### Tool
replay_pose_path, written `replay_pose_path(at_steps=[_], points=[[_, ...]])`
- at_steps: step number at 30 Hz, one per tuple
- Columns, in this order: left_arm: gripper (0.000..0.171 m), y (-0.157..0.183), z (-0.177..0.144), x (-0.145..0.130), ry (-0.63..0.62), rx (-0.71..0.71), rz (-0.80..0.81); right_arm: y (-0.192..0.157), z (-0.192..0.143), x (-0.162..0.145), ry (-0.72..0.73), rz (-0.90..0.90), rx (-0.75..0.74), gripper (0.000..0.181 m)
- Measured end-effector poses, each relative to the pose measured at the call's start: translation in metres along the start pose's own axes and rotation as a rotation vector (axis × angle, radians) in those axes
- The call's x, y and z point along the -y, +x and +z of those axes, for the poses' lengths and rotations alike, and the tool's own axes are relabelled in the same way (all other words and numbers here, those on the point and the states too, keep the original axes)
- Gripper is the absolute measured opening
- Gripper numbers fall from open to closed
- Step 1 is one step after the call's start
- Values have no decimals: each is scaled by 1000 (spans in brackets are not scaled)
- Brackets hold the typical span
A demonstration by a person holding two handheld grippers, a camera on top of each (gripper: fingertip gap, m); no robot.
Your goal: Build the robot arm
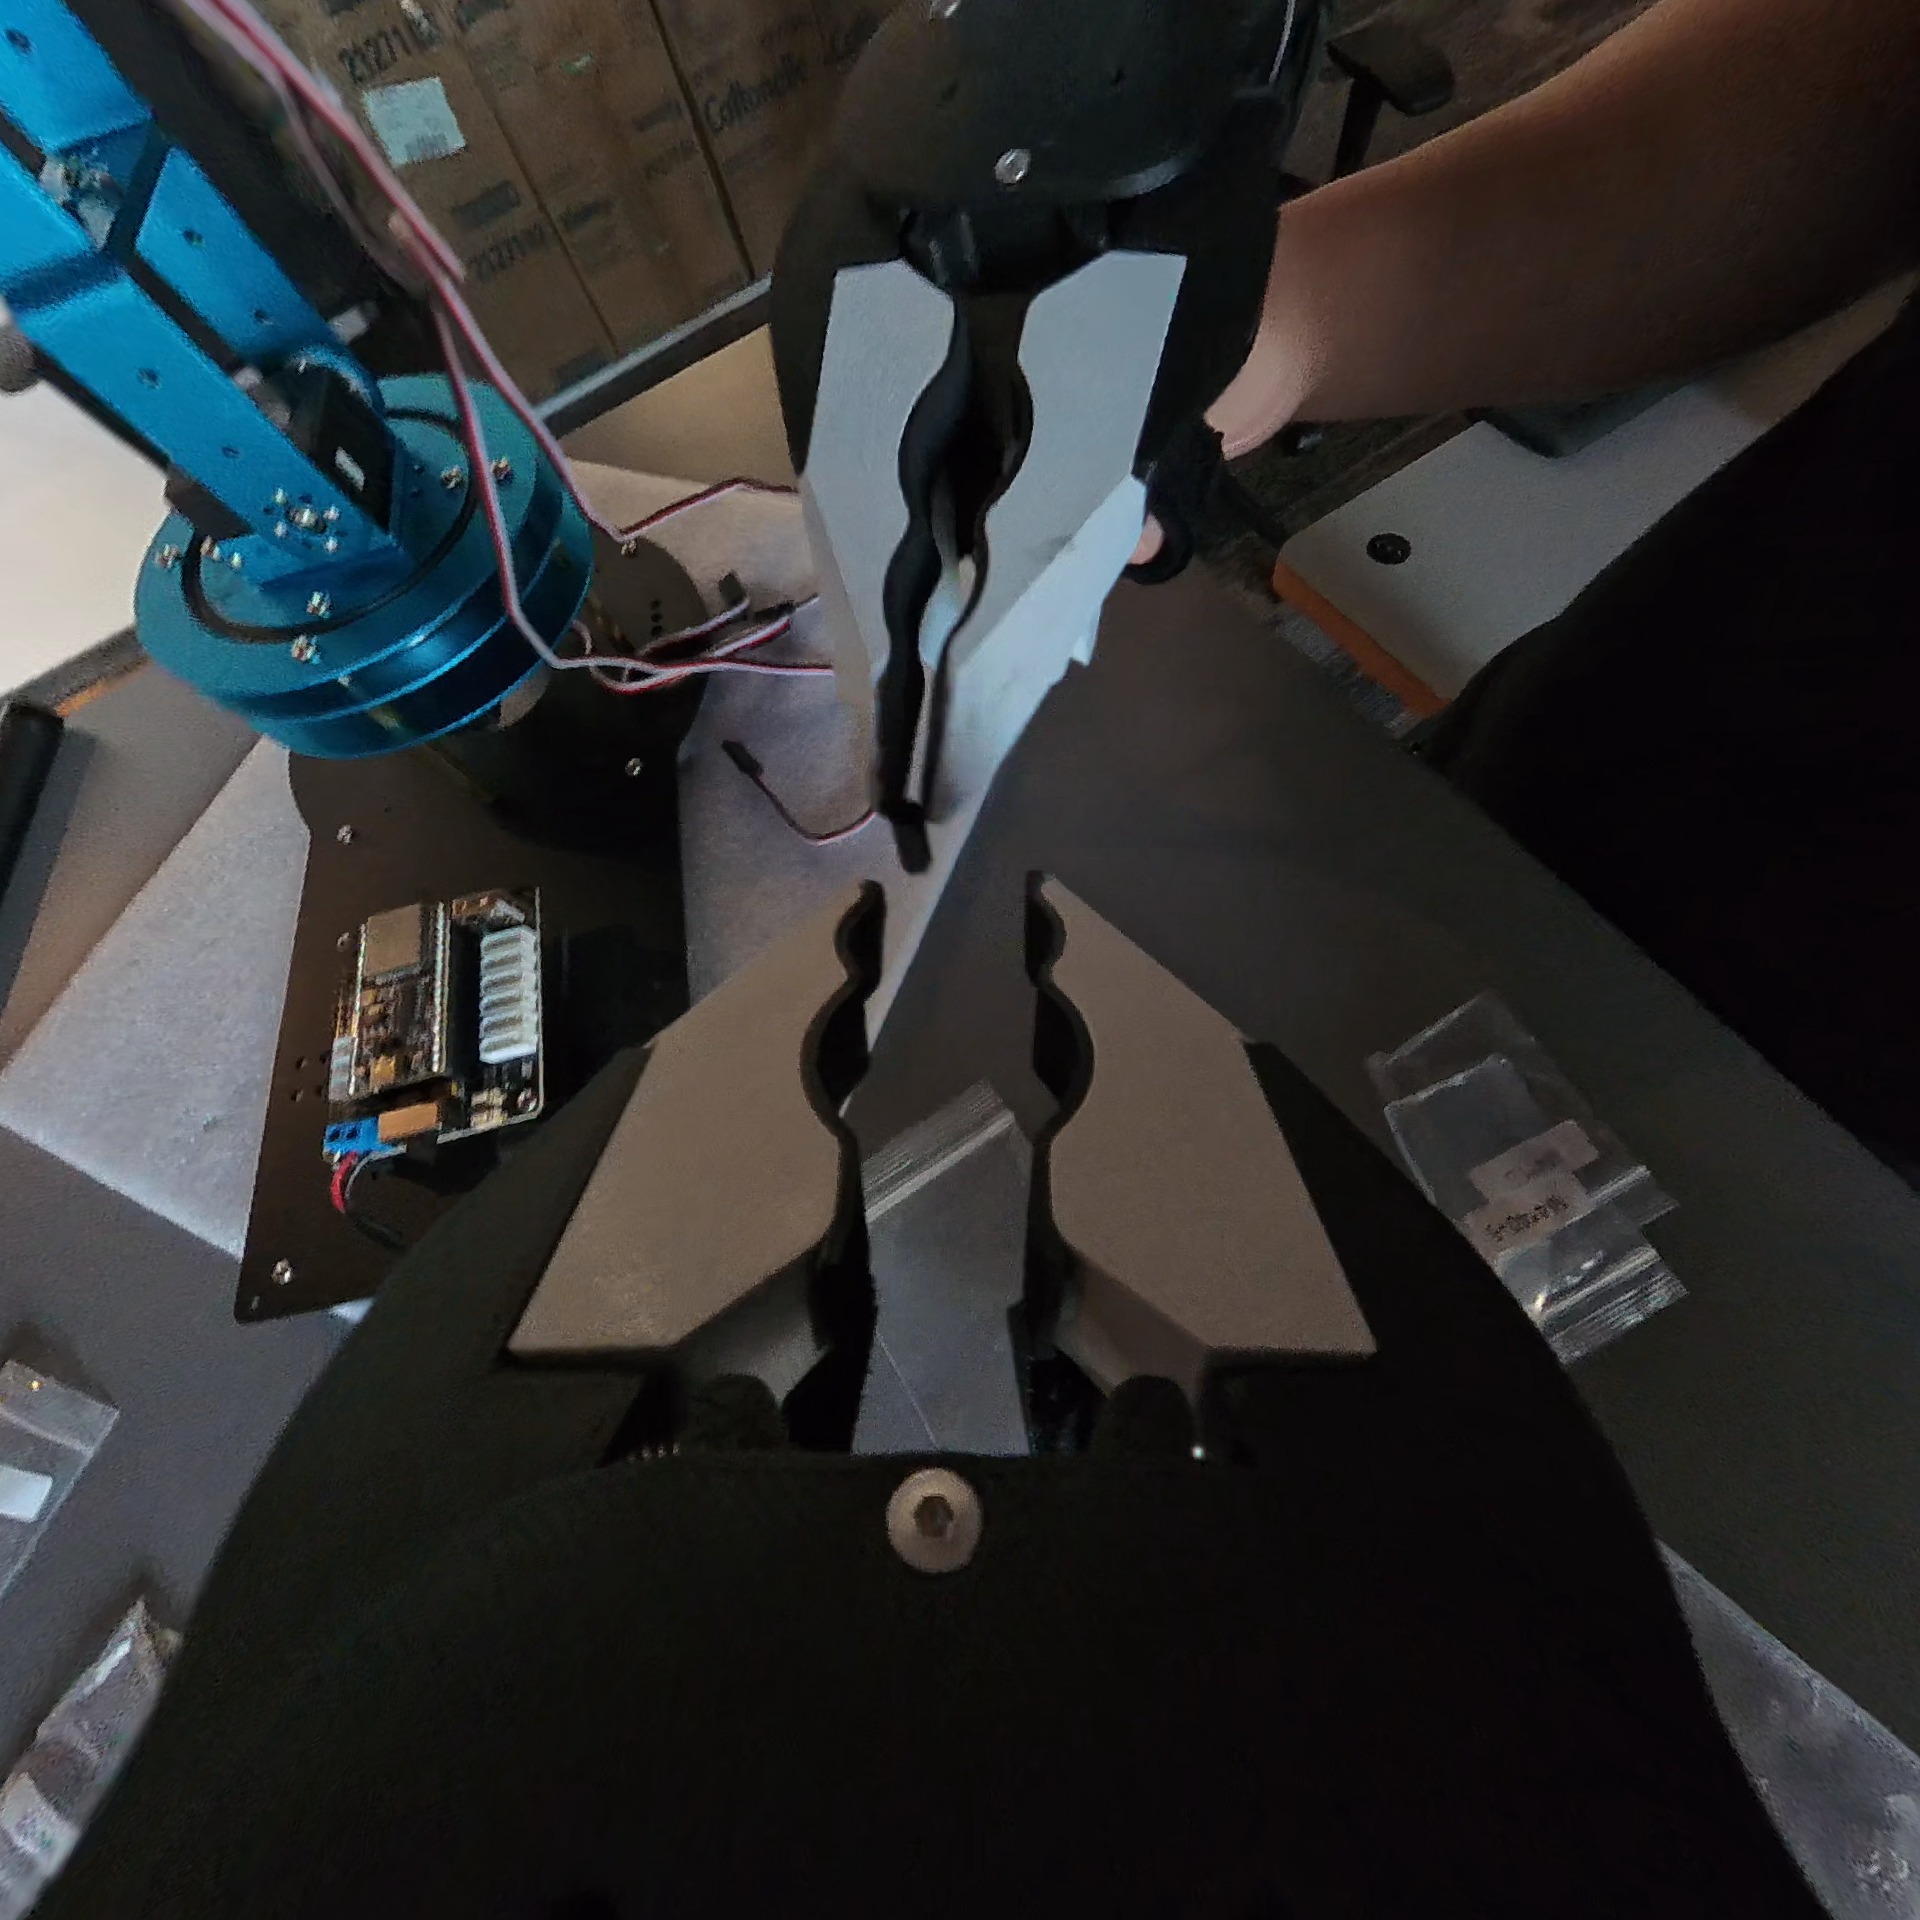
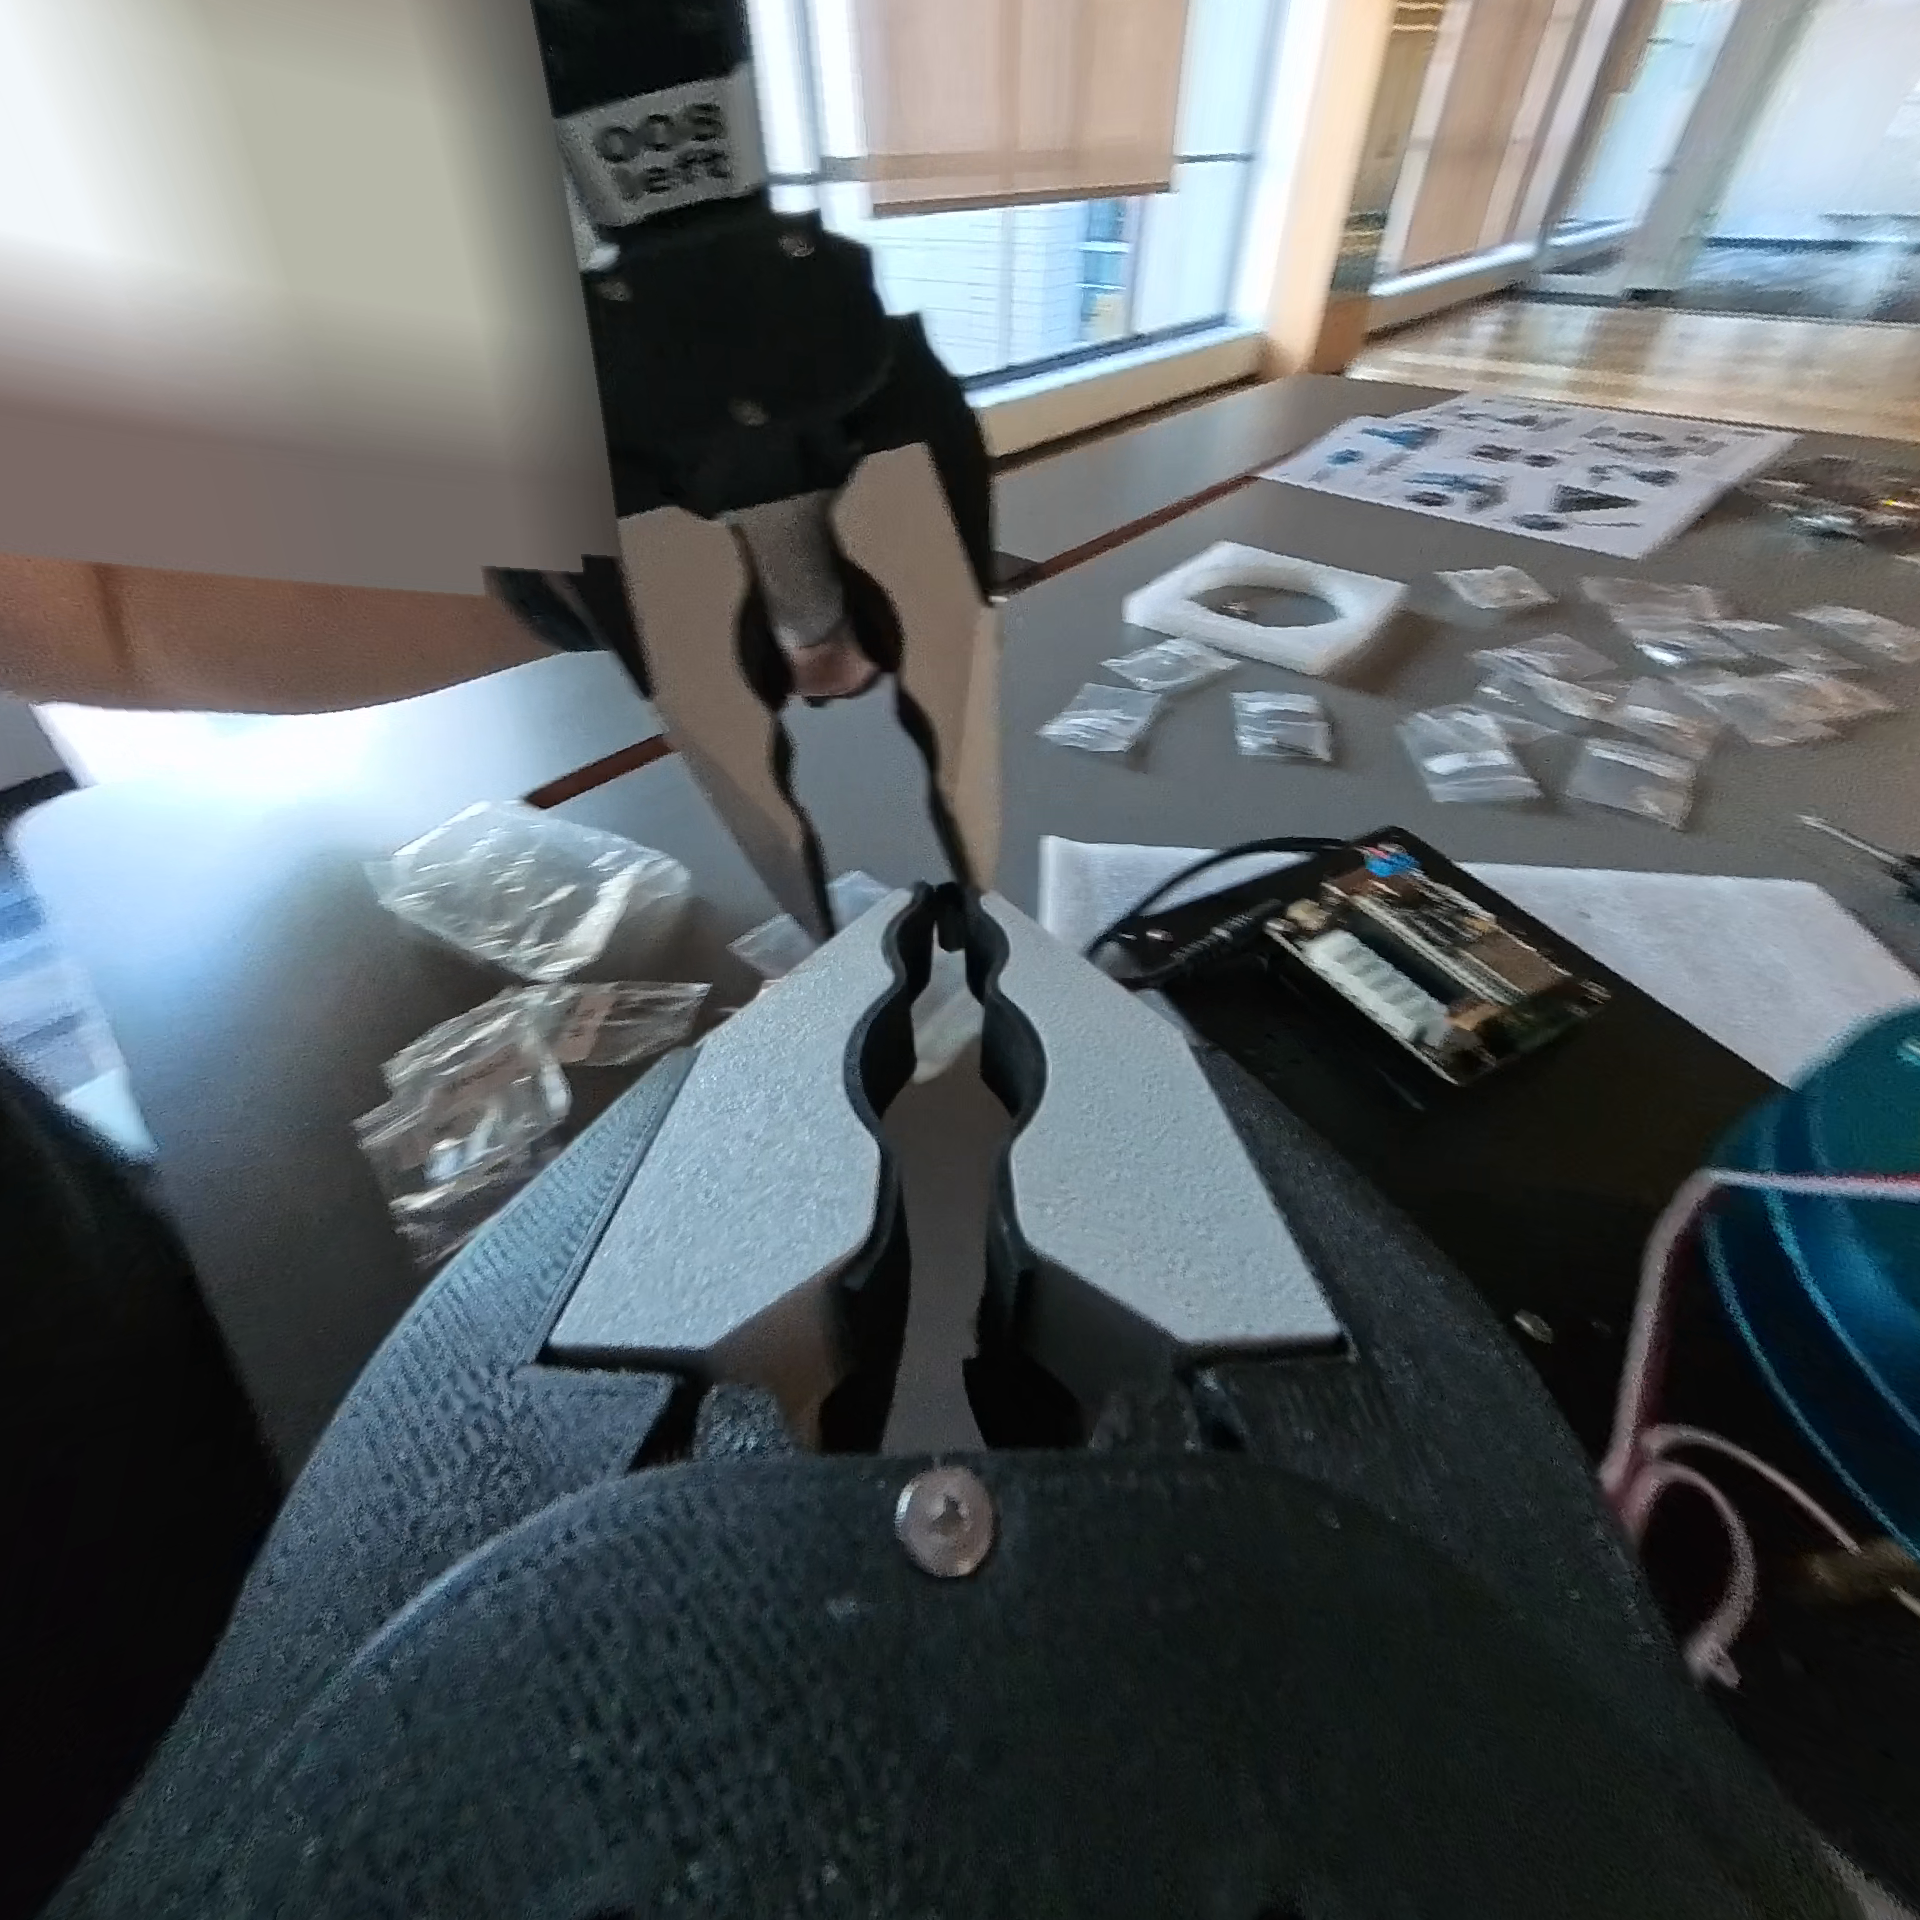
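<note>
Right gripper (image 1: 912, 831) pinches a black wire connector (image 1: 912, 847) between nearly closed fingertips; left gripper (image 1: 951, 914), empty, gapes just beside it.

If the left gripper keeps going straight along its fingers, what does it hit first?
Probably the right gripper: its shut tips, pinching a black connector on a wire, sit just ahead of the open left gripper. Depth is hard to judge.
</note>
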State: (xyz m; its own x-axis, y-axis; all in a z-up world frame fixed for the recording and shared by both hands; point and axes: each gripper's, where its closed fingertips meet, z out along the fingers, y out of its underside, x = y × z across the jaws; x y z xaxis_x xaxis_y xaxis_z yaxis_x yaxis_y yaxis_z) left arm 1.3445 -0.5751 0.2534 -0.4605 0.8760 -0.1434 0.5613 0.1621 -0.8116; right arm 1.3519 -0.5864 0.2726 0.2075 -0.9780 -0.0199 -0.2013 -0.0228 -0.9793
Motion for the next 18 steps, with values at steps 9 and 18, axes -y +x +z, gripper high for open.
replay_pose_path(at_steps=[9,18], points=[[21,-36,-27,-25,145,-4,-301,97,10,-44,-163,152,-587,4],[16,-32,-29,-45,142,17,-364,117,14,-68,-325,211,-677,4]])
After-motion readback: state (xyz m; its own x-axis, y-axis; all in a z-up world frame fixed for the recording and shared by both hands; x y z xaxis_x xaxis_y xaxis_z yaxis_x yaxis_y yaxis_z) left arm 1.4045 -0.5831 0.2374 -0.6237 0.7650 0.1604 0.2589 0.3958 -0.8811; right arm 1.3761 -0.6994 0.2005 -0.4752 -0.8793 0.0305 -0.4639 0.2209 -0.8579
